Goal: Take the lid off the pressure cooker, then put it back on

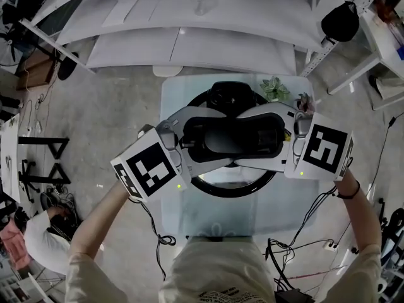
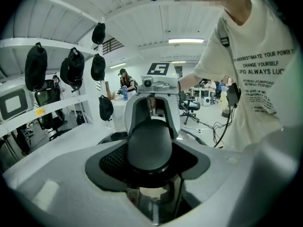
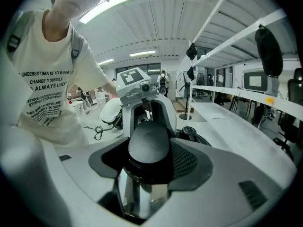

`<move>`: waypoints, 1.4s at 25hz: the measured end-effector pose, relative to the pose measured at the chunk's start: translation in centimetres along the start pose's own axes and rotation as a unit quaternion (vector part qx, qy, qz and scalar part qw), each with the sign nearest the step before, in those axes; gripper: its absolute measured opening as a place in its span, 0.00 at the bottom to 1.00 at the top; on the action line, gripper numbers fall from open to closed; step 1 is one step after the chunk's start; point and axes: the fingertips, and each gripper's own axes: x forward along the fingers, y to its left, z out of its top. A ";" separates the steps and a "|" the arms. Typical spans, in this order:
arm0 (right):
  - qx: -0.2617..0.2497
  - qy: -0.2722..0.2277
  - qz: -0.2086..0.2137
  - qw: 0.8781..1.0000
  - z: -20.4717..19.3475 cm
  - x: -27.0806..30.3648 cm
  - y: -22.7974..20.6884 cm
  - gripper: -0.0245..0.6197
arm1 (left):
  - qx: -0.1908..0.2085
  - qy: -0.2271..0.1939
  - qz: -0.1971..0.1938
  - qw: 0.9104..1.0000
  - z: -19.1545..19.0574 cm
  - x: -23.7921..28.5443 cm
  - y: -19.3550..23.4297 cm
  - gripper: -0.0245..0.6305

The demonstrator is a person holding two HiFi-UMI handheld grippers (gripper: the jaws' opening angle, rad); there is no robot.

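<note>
The pressure cooker (image 1: pixel 235 189) stands on a small pale table (image 1: pixel 173 100), with its dark round rim showing below the grippers. Its black lid handle (image 1: pixel 230 141) runs across the middle of the lid. My left gripper (image 1: pixel 213 137) comes in from the left and my right gripper (image 1: pixel 254 137) from the right, and both sets of jaws close round that handle. In the left gripper view the domed handle (image 2: pixel 149 145) sits between the pads of the left gripper (image 2: pixel 149 167), with shiny metal beneath it. The right gripper view shows the same handle (image 3: pixel 148 145) inside the right gripper (image 3: pixel 147 171). I cannot tell whether the lid is seated or raised.
A black valve knob (image 1: pixel 230 96) sits at the lid's far side. A small green plant (image 1: pixel 276 88) stands at the table's far right corner. White shelving (image 1: pixel 189 24) lies beyond the table. Cables (image 1: pixel 297 245) trail on the floor. Dark caps (image 2: pixel 36 66) hang from a rack.
</note>
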 end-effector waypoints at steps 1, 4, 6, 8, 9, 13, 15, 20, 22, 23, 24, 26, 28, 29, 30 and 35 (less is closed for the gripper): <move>0.000 0.000 -0.001 1.000 0.1 -0.1 0.1 0.46 | 0.002 -0.001 -0.001 1.000 0.2 -0.1 0.0 0.48; -0.002 0.002 -0.007 1.000 0.4 -0.3 0.3 0.46 | 0.009 0.000 0.000 1.000 0.6 -0.3 -0.3 0.48; -0.003 0.002 -0.011 1.000 0.8 -0.5 0.7 0.46 | 0.011 0.000 -0.002 1.000 0.9 -0.5 -0.5 0.48; 0.000 0.002 -0.014 1.000 1.3 -0.8 1.0 0.46 | 0.013 -0.001 -0.006 1.000 1.4 -0.8 -0.8 0.48; 0.001 0.003 -0.016 1.000 1.6 -0.9 1.3 0.46 | 0.015 -0.002 -0.008 1.000 1.7 -1.0 -1.0 0.48; 0.004 0.005 -0.031 0.999 2.4 -1.4 2.5 0.46 | 0.026 -0.004 -0.018 1.000 2.7 -1.6 -2.1 0.48; 0.007 0.010 -0.039 0.999 2.6 -1.7 3.1 0.46 | 0.030 -0.006 -0.021 0.999 3.2 -1.7 -2.7 0.48; 0.012 0.017 -0.055 0.998 2.4 -2.5 5.4 0.46 | 0.040 -0.012 -0.038 0.998 4.0 -1.5 -5.0 0.48; 0.009 0.021 -0.065 0.998 2.2 -2.8 6.2 0.46 | 0.049 -0.012 -0.041 0.998 4.2 -1.3 -5.9 0.48; 0.008 0.021 -0.069 0.997 2.2 -2.9 6.6 0.46 | 0.053 -0.012 -0.042 0.998 4.4 -1.3 -6.3 0.48; 0.006 0.022 -0.073 0.997 2.3 -3.1 7.0 0.46 | 0.057 -0.011 -0.044 0.997 4.5 -1.3 -6.7 0.48; 0.003 0.024 -0.082 0.996 2.3 -3.4 7.8 0.46 | 0.064 -0.009 -0.051 0.997 4.9 -1.2 -7.5 0.48; 0.009 0.021 -0.093 0.995 2.1 -3.9 8.8 0.46 | 0.070 -0.010 -0.062 0.996 5.2 -0.9 -8.5 0.48; 0.015 0.019 -0.098 0.995 1.9 -4.0 9.2 0.46 | 0.071 -0.011 -0.068 0.995 5.3 -0.7 -9.0 0.48; 0.021 0.017 -0.102 0.994 1.8 -4.2 9.6 0.46 | 0.073 -0.012 -0.073 0.995 5.4 -0.6 -9.5 0.48; 0.028 0.023 -0.115 0.993 0.3 -5.8 12.5 0.46 | 0.082 -0.012 -0.087 0.993 6.3 1.0 -12.6 0.48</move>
